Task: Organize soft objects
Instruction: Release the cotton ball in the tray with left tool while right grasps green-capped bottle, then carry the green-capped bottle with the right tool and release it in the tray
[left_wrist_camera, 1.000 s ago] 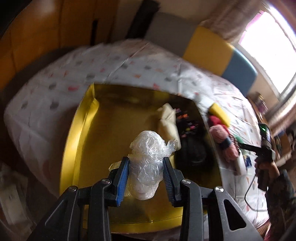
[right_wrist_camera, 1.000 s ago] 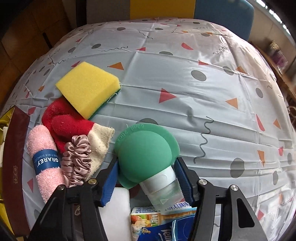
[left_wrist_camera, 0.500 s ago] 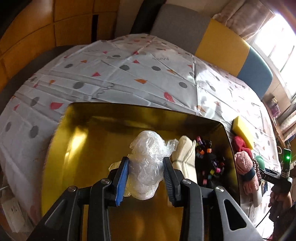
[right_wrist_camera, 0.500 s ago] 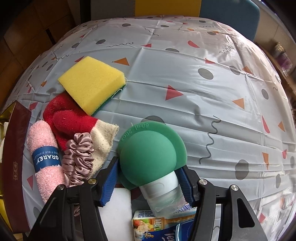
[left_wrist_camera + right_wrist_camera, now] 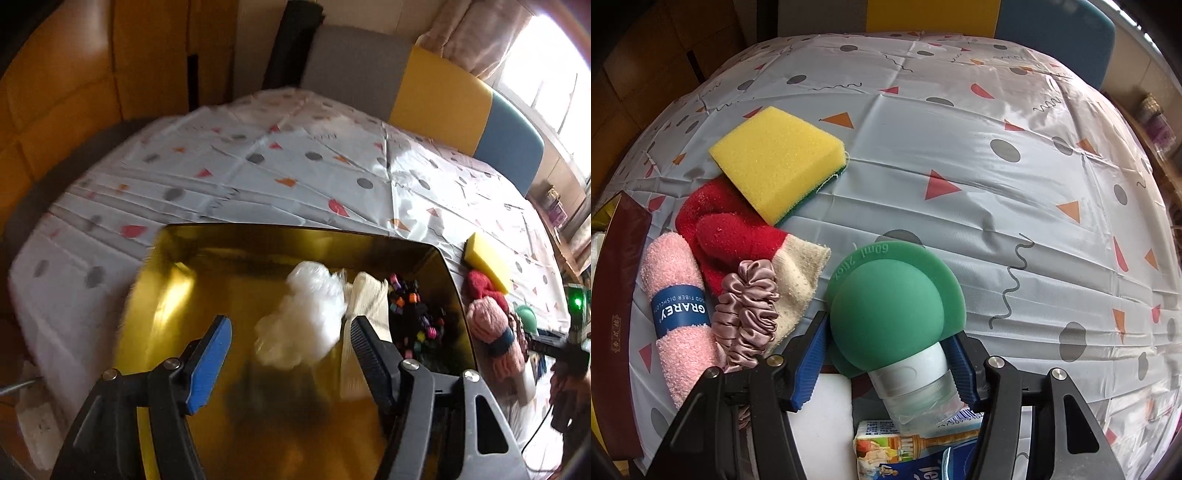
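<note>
In the left wrist view the gold tray (image 5: 155, 295) fills the lower middle of the frame, and the left gripper (image 5: 291, 332), clenched on the plastic bundle (image 5: 306, 325) a second ago, is now opening, its pads clear of the bundle on both sides. The bundle sits at the picture's centre over the tray floor, just beside a cream cloth (image 5: 369, 299), so that item looks delivered. The right gripper (image 5: 886, 354), low in its own view, grasps the green bottle (image 5: 886, 314) as before, probably the next to go.
</note>
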Available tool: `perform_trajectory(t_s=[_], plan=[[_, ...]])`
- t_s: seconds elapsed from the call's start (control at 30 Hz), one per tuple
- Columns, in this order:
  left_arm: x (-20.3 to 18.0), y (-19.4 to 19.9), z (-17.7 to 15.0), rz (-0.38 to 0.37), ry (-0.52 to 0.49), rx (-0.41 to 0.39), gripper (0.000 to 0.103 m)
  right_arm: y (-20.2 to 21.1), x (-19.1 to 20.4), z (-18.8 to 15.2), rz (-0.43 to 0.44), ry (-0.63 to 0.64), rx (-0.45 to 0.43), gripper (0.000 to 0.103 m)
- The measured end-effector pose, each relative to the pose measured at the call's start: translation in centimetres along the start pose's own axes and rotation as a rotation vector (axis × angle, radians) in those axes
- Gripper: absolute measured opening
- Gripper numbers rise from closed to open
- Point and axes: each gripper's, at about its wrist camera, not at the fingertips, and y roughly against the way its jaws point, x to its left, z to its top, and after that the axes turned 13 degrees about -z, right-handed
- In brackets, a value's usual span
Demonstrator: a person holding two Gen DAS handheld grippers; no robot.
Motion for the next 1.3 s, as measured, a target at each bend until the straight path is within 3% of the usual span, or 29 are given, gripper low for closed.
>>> perform_trajectory(t_s=[0.13,0.37,1.03,1.3], plan=[[-1.4,3.9,-2.5,0.036,-0.071,-0.057,0.068,0.2,0.4,-0.1,-0.022,0.009,-0.009,0.06],[-2.4,7.8,-6.3,0.018,-0.076,-0.086,0.068,0.8,1.3,-0.8,-0.069,-0.009,-0.054,0.058],[-3.3,9.0,-10.5,0.015,-0.123,-0.062,0.068,2.7,2.9,-2.2,-0.203,-0.098,-0.104,0.054],[-2.9,9.1,-10.6,0.013,-0.112,-0.063,0.068,7.3,1.8,-1.4,-0.193,-0.164,-0.227,0.054]])
